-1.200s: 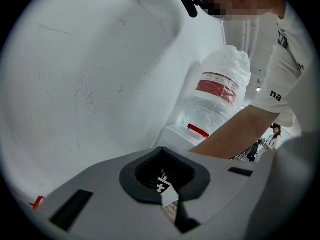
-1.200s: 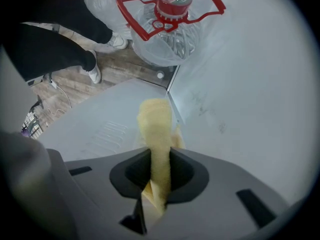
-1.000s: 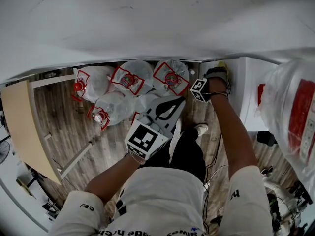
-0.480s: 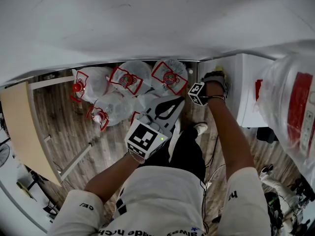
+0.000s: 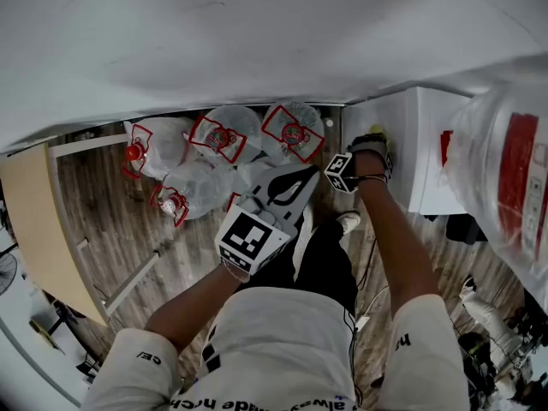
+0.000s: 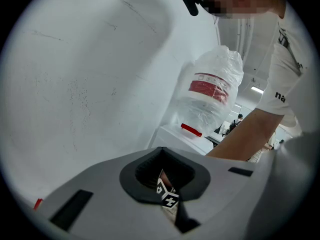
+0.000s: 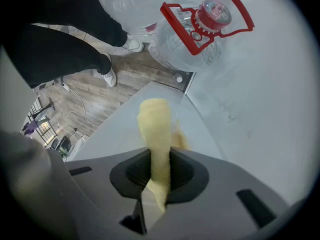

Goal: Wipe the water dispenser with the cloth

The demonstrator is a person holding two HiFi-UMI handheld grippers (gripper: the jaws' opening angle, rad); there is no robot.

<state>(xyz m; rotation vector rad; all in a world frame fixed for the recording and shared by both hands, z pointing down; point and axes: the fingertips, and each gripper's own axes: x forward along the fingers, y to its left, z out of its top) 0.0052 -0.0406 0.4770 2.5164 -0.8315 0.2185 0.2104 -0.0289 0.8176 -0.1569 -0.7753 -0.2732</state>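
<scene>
The white water dispenser (image 5: 421,148) stands at the right of the head view, with a plastic-wrapped bottle (image 5: 514,169) on top. My right gripper (image 5: 374,140) is shut on a yellow cloth (image 5: 378,131) and holds it against the dispenser's left side. In the right gripper view the cloth (image 7: 155,129) sticks out between the jaws of that gripper (image 7: 156,171) and lies on the dispenser's white panel (image 7: 120,134). My left gripper (image 5: 300,182) hangs in mid-air in front of my body, shut and holding nothing. The left gripper view looks up past the left gripper (image 6: 167,184) at the dispenser (image 6: 180,139) and its bottle (image 6: 212,94).
Several wrapped water bottles with red handles (image 5: 227,139) lie on the wooden floor against the white wall (image 5: 257,41), just left of the dispenser. A beige board (image 5: 34,221) stands at far left. Cables (image 5: 368,281) trail on the floor by my feet.
My right gripper has slid the cloth a little down and to the left along the dispenser's side. The left gripper has hardly moved.
</scene>
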